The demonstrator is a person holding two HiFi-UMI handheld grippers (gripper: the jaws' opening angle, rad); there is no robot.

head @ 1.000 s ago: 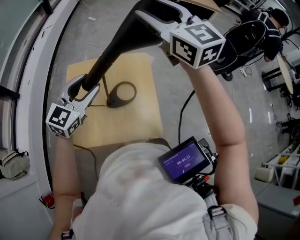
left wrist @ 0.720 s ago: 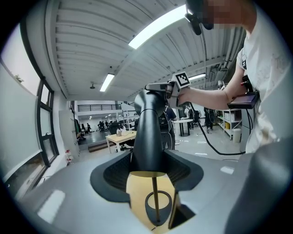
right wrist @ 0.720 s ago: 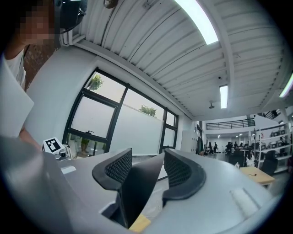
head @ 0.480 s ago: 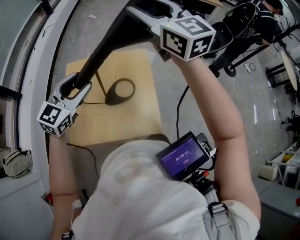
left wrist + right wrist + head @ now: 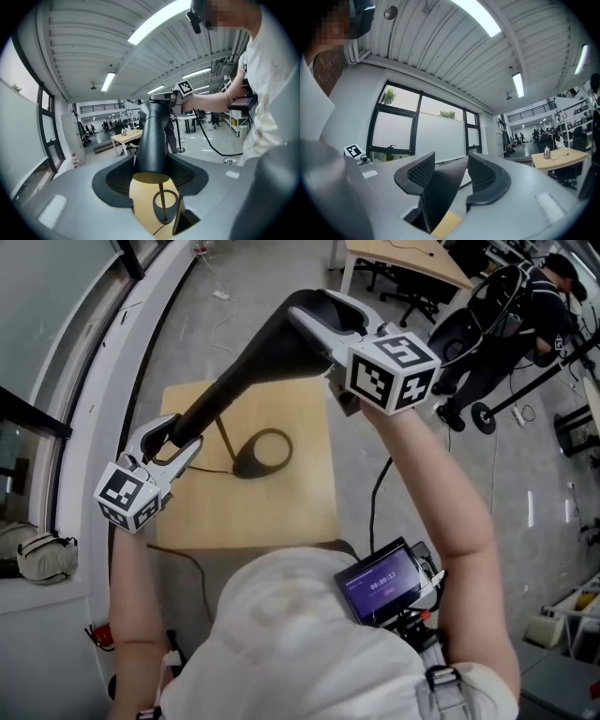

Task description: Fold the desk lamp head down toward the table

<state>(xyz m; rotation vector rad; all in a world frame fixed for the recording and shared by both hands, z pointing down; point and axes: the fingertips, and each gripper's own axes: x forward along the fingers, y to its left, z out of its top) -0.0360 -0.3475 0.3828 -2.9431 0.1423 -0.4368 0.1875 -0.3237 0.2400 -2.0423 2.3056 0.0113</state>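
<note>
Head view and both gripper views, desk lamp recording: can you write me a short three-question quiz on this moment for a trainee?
1. Fill in: the lamp's ring base stands on the ___ table.
2. What sits between the jaws of the left hand-held gripper? A: the ring base. B: the lamp head. C: nothing.
3. True or false: the right hand-held gripper is empty.

Key: 1 wooden. 2 B, it clamps the lamp head's lower end. 3 false, it clamps the lamp head's upper end.
</note>
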